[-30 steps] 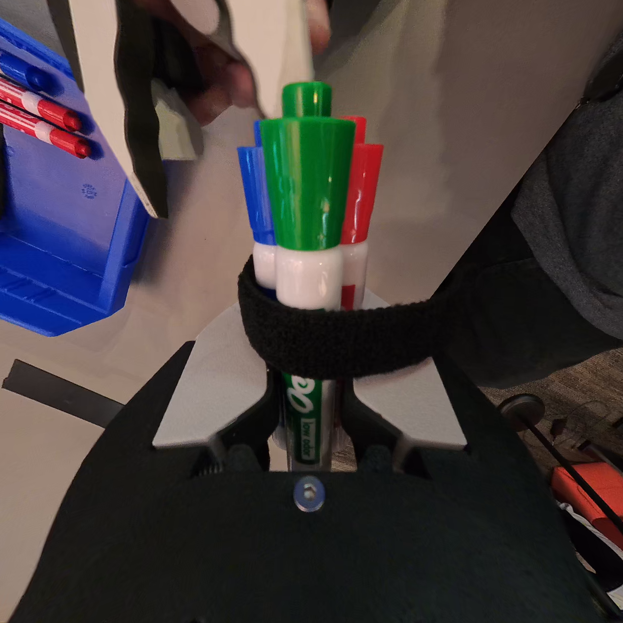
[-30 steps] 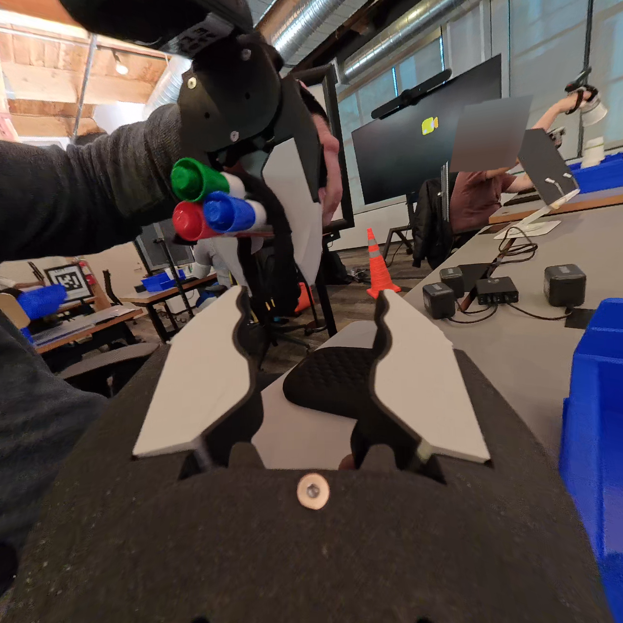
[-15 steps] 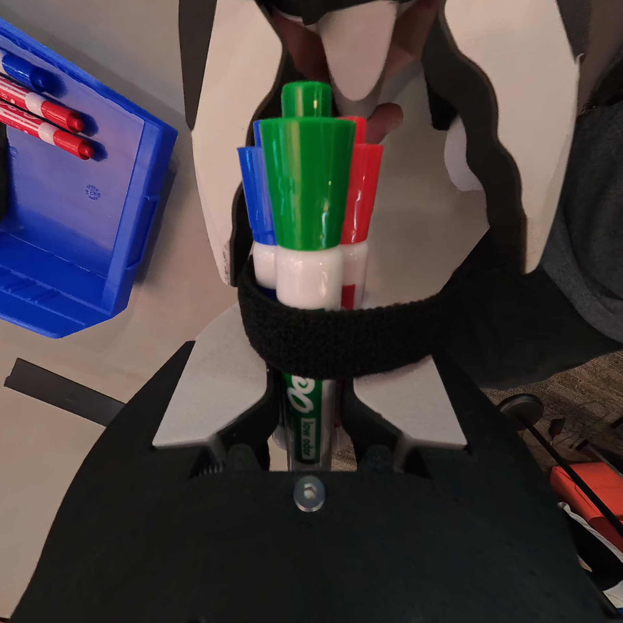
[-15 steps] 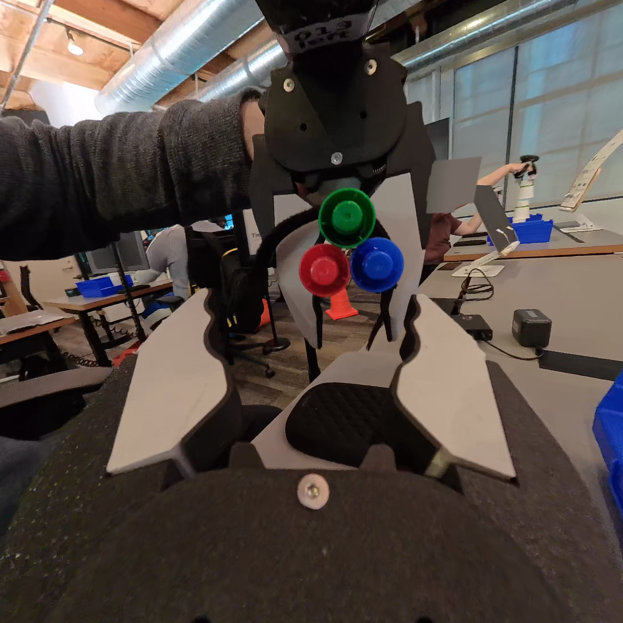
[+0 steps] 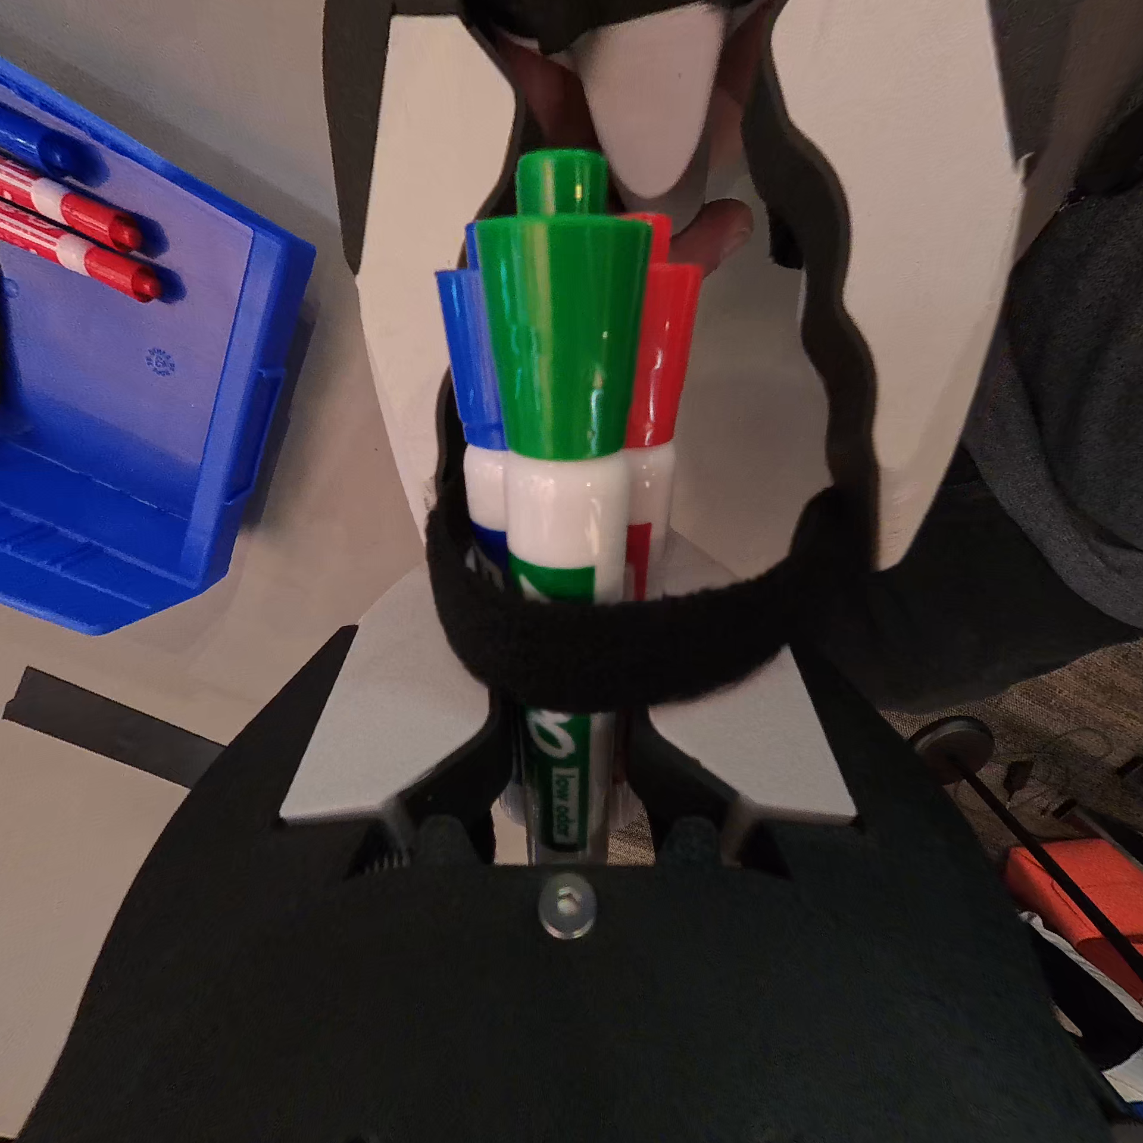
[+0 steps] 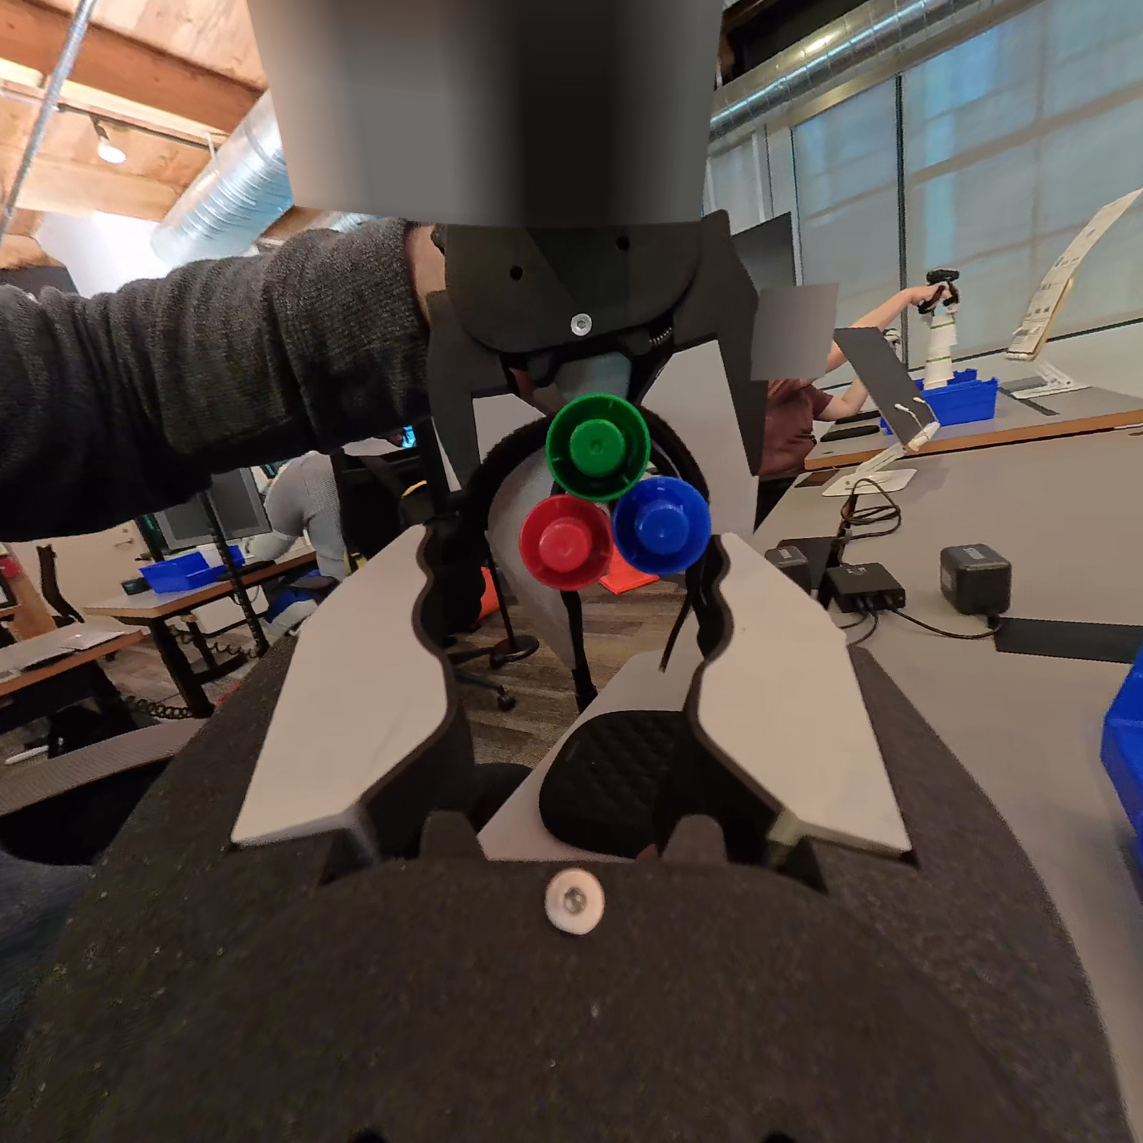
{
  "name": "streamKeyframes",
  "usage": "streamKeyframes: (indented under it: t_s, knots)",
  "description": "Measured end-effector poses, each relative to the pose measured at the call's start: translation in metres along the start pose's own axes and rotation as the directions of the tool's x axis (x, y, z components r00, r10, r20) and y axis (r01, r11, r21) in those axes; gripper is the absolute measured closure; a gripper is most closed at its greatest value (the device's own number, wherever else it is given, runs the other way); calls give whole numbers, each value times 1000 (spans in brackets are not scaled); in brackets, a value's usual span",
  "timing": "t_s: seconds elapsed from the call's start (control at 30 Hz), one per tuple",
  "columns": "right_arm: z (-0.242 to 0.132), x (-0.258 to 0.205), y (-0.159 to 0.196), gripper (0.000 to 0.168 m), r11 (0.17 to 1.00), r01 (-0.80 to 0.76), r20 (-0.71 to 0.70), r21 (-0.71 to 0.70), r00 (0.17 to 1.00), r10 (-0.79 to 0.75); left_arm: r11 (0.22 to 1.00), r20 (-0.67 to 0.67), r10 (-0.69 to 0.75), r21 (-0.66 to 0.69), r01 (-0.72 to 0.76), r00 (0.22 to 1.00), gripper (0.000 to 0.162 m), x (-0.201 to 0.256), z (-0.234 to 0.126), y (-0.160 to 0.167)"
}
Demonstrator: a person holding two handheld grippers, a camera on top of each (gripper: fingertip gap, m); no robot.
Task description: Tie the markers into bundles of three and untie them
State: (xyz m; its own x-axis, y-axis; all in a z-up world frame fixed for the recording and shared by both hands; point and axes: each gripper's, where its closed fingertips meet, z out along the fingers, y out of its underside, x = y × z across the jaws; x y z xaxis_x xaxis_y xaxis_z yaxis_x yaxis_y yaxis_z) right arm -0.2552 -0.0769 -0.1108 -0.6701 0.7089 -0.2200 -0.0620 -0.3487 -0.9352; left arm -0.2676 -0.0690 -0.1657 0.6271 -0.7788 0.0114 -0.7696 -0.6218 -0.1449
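My left gripper (image 5: 569, 649) is shut on a bundle of three markers pointing away from it: green (image 5: 560, 334) on top, blue (image 5: 470, 352) to the left, red (image 5: 665, 352) to the right. A black hook-and-loop strap (image 5: 594, 655) loops loosely around their white barrels. My right gripper (image 5: 655, 532) faces the bundle from the far side, open, with one finger on each side of the caps. In the right wrist view the right gripper (image 6: 575, 541) is open around the green cap (image 6: 597, 446), red cap (image 6: 564, 543) and blue cap (image 6: 660, 526). The strap (image 6: 495, 458) arcs over to the tip of its left finger.
A blue bin (image 5: 247, 433) holding red markers (image 5: 93, 247) sits on the pale table (image 5: 124, 835) at left, near a black tape strip (image 5: 111, 723). Black power bricks and cables (image 6: 866, 587) lie on the table at right. Other people work at tables behind. Tip to tip, the grippers are about 5 cm apart.
My right gripper has come in from the upper left to face the bundle, its open fingers now on either side of the caps. The strap sits lower on the barrels and bulges out to the right.
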Motion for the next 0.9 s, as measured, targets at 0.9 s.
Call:
streamKeyframes:
  t_s: [0.9]
  knots:
    - [-8,11,1,145,998,67,-49,8,997,-66,1000,16,10,15,-10,1000,118,-2,-3,-9]
